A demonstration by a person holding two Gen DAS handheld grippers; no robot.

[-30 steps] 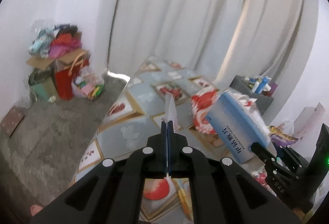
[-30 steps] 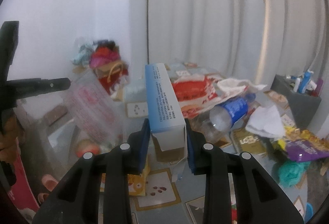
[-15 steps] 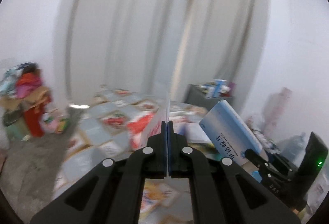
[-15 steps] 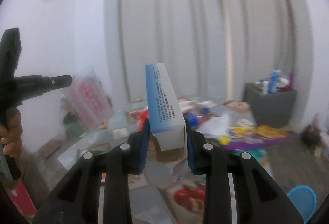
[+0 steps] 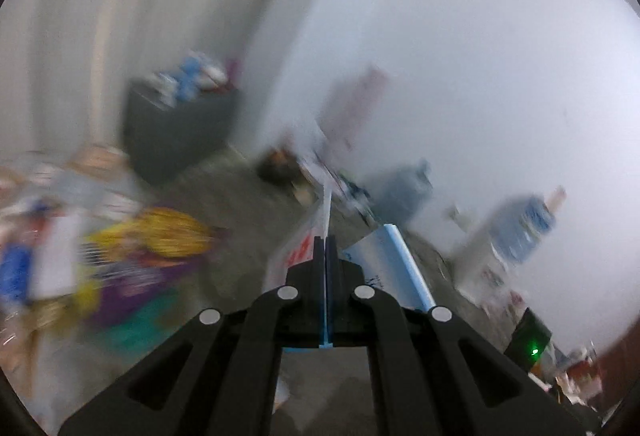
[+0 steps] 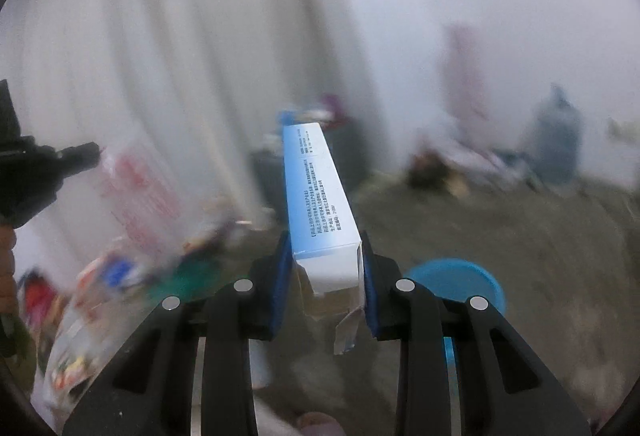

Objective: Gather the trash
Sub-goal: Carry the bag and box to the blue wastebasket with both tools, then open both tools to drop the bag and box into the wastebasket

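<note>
Between the right gripper [image 6: 322,272] pads, a blue-white box [image 6: 318,204] is clamped end-up for carrying, prob. toward the blue bin [image 6: 456,282]; a thin clear bag [image 5: 298,252] is pinched in the fully closed left gripper [image 5: 326,256].

Both fisheye views look forward and slightly down along their own fingers toward a blurred floor [image 5: 240,260] and wall. Each shows the same dark cabinet [image 5: 176,132], curtain [image 6: 160,76] and blue-white carton [image 6: 320,204].
</note>
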